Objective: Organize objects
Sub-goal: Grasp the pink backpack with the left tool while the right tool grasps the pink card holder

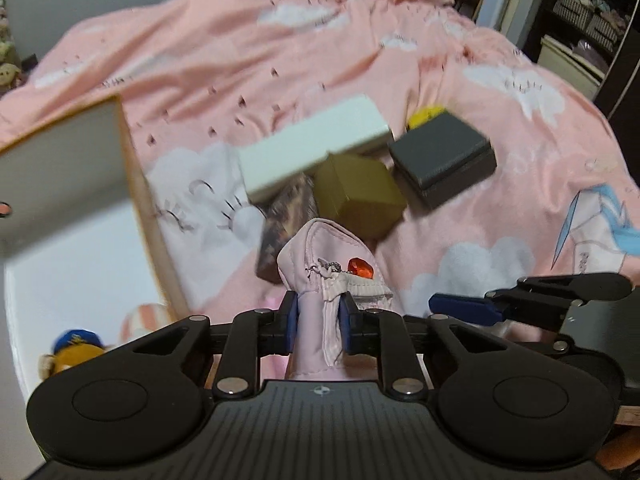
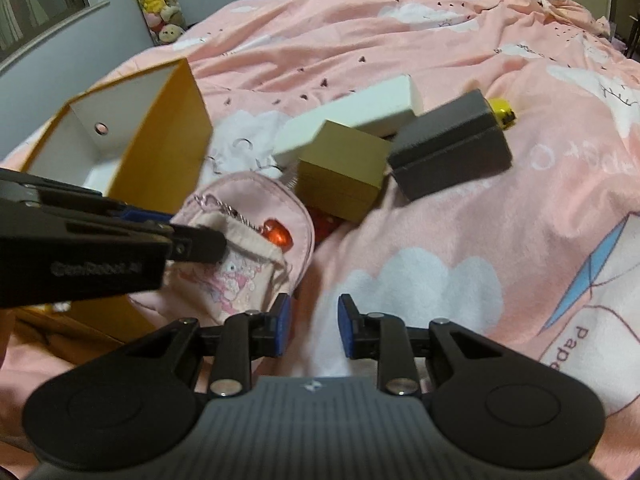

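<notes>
A bed covered by a pink quilt printed with white clouds carries everything. At its left stands an open yellow cardboard box with a white inside; in the left wrist view a small plush toy in a blue cap lies inside it. Near the middle sits a loose pile of boxes: a long white rectangular box leaning over a mustard-yellow cube box, with a dark grey lidded box just beside them and a small yellow toy behind it. In front of the pile, the soft pink fabric pouch, with a red gem charm on a chain, is held above the quilt. The left tongs are clamped on the pouch's lower edge. The right tongs stand apart, gripping nothing, just beside the pouch.
</notes>
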Demonstrator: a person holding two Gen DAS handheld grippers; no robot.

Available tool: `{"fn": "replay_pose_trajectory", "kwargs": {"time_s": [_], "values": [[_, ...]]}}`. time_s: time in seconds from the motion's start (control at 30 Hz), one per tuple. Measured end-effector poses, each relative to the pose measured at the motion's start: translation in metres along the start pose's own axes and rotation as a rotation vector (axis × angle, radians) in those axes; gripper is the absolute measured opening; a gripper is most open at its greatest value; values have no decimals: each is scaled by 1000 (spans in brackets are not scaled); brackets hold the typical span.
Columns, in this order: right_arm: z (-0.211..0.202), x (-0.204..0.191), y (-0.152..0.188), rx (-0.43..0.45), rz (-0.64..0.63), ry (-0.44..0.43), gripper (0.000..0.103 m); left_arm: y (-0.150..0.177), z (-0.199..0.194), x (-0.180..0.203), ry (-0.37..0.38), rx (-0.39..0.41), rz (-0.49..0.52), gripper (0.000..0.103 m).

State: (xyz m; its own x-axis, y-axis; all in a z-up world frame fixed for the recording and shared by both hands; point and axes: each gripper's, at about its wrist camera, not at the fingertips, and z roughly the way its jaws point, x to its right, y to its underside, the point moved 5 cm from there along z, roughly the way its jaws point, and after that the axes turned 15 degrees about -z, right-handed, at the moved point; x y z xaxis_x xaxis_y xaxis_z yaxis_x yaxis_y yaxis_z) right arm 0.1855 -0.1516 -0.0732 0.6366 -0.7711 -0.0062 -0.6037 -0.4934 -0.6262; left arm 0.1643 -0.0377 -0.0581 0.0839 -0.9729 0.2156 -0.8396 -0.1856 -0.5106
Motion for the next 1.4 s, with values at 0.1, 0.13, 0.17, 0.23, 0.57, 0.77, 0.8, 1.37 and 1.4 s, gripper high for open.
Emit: {"fn": "replay_pose_trajectory", "kwargs": {"time_s": [0.1,0.13,0.17,0.23,0.57,0.77,0.8,1.37,1.4], "values": [[-2,-9,-7,6,-13,-20,28,-7,-18,-10,3,41,-18,23],[-2,-13,-10,6,-17,-32,28,-9,-24,-14,6,52,-28,23],[-1,-16,-12,4,-22,-43,30,-12,-30,-18,10,63,-39,23],[1,-24,-17,0,-37,-55,35,-16,-42,-28,25,82,-66,23],[50,-19,-19,-147,80,-146,46,-32,-100,-76,59,200,-187,23],[75,-13,-4,-211,179,-207,58,-33,-120,-109,2,239,-239,23],[77,-12,-3,-212,193,-218,60,-33,-122,-115,-10,239,-248,23],[91,-3,4,-188,297,-348,56,5,-95,-168,-422,47,-91,23],[87,-2,5,-183,311,-347,51,8,-91,-167,-450,39,-69,23]]}}
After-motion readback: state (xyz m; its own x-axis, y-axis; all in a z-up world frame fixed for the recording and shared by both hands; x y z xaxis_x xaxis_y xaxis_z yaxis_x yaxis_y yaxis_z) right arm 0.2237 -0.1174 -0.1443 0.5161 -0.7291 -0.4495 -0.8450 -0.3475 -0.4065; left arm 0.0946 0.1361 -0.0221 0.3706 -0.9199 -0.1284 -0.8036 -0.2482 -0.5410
